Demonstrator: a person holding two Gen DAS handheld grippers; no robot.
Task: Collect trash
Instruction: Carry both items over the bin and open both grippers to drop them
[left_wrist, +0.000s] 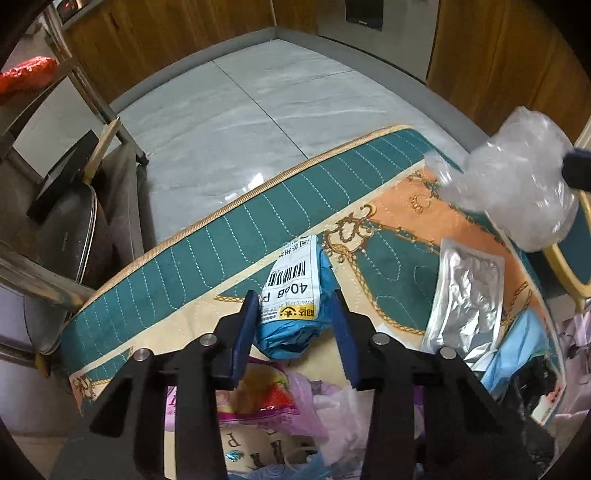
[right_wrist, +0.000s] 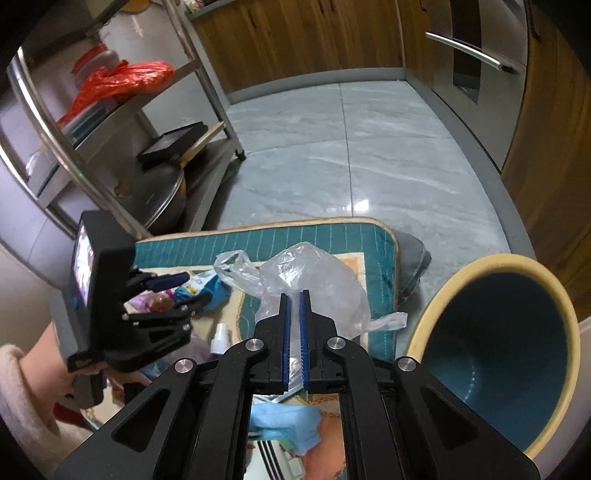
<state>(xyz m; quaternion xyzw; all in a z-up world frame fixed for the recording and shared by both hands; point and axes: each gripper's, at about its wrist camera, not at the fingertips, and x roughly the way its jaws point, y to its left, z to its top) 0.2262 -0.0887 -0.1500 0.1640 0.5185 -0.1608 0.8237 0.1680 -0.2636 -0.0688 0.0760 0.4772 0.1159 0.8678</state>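
The right gripper pinched a crumpled clear plastic bag left of the empty cream-rimmed teal bin, while the left gripper, jaws wide, straddled a blue labelled parcel; most litter remained uncollected.

Both cameras ride the grippers, looking forward and down over the mat toward the floor and cabinets. The left one sits close above the parcel; the right one is higher and further right, by the bin. Both see the mat, parcel, clear bag and shelf rack
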